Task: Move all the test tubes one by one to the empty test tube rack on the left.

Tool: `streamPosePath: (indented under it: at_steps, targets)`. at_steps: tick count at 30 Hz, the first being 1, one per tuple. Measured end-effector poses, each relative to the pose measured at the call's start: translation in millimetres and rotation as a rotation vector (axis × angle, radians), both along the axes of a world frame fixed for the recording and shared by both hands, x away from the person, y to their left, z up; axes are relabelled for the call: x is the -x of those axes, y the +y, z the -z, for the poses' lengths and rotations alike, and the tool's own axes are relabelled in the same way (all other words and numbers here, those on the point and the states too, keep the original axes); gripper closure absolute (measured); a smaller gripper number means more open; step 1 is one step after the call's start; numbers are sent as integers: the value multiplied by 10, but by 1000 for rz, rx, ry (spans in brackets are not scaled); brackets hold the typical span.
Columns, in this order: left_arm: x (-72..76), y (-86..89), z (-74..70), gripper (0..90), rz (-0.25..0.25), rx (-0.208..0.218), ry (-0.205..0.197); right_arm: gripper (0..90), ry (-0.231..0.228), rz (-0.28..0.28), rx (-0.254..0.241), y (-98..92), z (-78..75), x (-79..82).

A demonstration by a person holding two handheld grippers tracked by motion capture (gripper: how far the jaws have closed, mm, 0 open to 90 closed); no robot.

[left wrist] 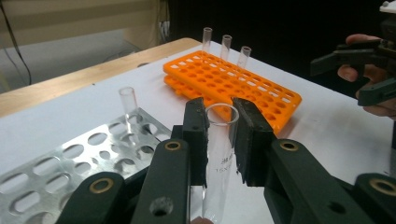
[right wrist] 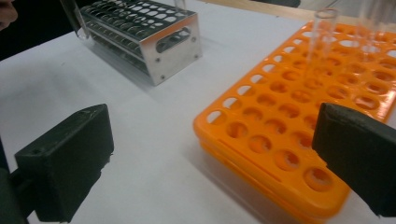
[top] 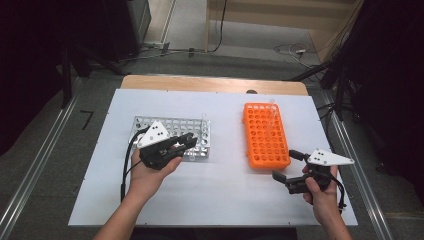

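the left gripper (left wrist: pixel 219 135) has its jaws clamped on a glass test tube (left wrist: pixel 218 154) near the metal rack (top: pixel 172 135) at left, the right gripper (right wrist: pixel 210 163) gapes empty, and squeezing or knocking the orange rack (top: pixel 265 135) could crack it.

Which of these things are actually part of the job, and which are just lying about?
In use:
- glass test tube, clamped in the left tongs
- metal rack
- orange rack, three tubes standing in it
- right tongs, open

Lying about:
- cables on the floor
- wooden board under the white sheet
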State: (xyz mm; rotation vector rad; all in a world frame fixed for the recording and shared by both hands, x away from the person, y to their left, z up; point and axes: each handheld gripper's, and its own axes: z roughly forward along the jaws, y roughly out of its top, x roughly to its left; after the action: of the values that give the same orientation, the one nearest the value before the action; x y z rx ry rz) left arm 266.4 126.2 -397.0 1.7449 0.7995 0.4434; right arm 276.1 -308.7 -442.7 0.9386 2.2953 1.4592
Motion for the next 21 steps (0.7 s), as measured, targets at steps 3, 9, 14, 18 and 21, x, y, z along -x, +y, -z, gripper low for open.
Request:
streamPosePath:
  at_steps: [3, 9, 14, 18, 21]
  targets:
    - [-72, 8, -39, 759, -8, -5, -7, 0, 2, 22, -8, -82, 26, -31]
    - [-224, 11, -104, 759, -16, -6, -10, 0, 16, 45, -1, -159, 108, -78]
    - [-342, 28, -161, 759, -33, -14, -20, 0, 19, 57, -10, -178, 120, -89]
    - [-453, 45, -173, 760, -53, -17, -21, 0, 17, 60, -15, -186, 121, -90]
    - [-544, 52, -170, 760, -63, -13, -19, 0, 17, 59, -17, -186, 121, -89]
